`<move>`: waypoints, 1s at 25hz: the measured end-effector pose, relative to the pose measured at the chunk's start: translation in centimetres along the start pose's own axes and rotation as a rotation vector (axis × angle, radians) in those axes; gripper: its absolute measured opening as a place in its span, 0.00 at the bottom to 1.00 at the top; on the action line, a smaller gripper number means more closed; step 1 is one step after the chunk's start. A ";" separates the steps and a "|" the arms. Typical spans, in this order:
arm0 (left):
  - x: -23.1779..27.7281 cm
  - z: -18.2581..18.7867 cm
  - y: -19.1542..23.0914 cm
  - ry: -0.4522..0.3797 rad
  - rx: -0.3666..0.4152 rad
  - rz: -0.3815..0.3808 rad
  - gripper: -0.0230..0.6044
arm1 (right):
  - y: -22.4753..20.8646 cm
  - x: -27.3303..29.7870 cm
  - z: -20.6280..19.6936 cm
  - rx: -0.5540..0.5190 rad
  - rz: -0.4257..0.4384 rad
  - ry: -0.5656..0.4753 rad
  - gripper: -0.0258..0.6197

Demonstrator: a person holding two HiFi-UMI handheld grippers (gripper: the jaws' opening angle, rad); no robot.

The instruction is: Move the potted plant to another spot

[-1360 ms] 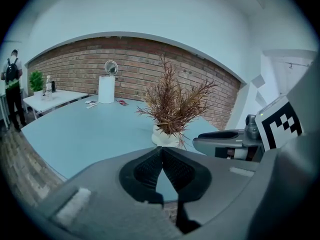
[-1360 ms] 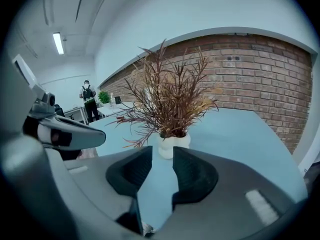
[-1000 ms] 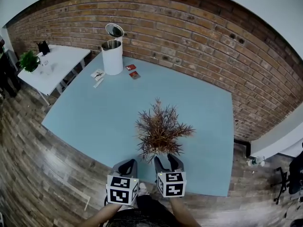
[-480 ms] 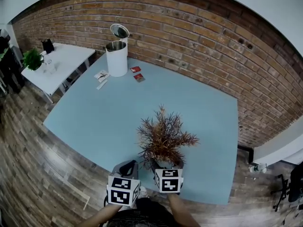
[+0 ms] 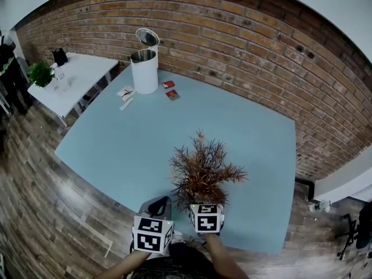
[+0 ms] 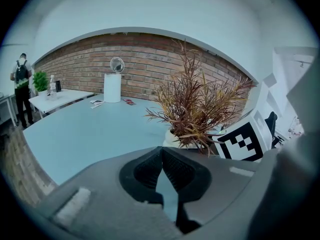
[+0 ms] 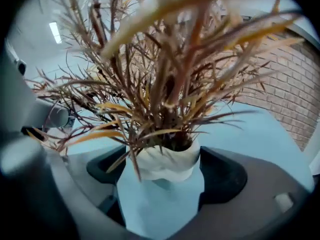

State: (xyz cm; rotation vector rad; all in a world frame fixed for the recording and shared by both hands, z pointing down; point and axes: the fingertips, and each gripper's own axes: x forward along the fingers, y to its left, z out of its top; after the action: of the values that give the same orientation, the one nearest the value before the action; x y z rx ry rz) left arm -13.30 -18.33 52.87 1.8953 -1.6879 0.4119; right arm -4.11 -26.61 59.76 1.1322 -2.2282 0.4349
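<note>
Right gripper view is showing the right gripper [image 7: 164,176] with jaws spread wide, having just been opening. The potted plant's [image 7: 165,84] white pot [image 7: 167,159] is standing between them unpinched, probably being lined up for a grip. The left gripper [image 6: 161,156], pressed together on nothing, is hovering alongside. Only the head view is showing the plant standing near the blue table's [image 5: 128,150] front edge.

Nothing legible is showing anywhere. The left marker cube [image 5: 152,235] and the right marker cube [image 5: 206,218] are displaying only black-and-white square patterns (codes, not letters), and the small cards [image 5: 172,95] on the table [image 5: 232,127] are lying too far off to read.
</note>
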 end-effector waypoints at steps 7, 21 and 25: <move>-0.1 -0.1 -0.3 0.000 0.003 -0.009 0.03 | -0.1 0.0 0.0 -0.027 -0.005 -0.009 0.74; -0.2 -0.7 -1.8 0.009 0.024 -0.056 0.03 | -1.3 -1.7 -1.3 0.000 -0.044 0.000 0.74; -0.2 -0.8 -2.3 0.009 0.034 -0.073 0.03 | -1.6 -2.3 -1.5 0.001 -0.053 -0.004 0.74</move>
State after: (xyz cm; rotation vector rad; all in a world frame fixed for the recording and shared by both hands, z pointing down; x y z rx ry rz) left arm -10.96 -17.53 52.91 1.9697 -1.6100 0.4222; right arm -1.22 -25.35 59.53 1.1911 -2.1961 0.4123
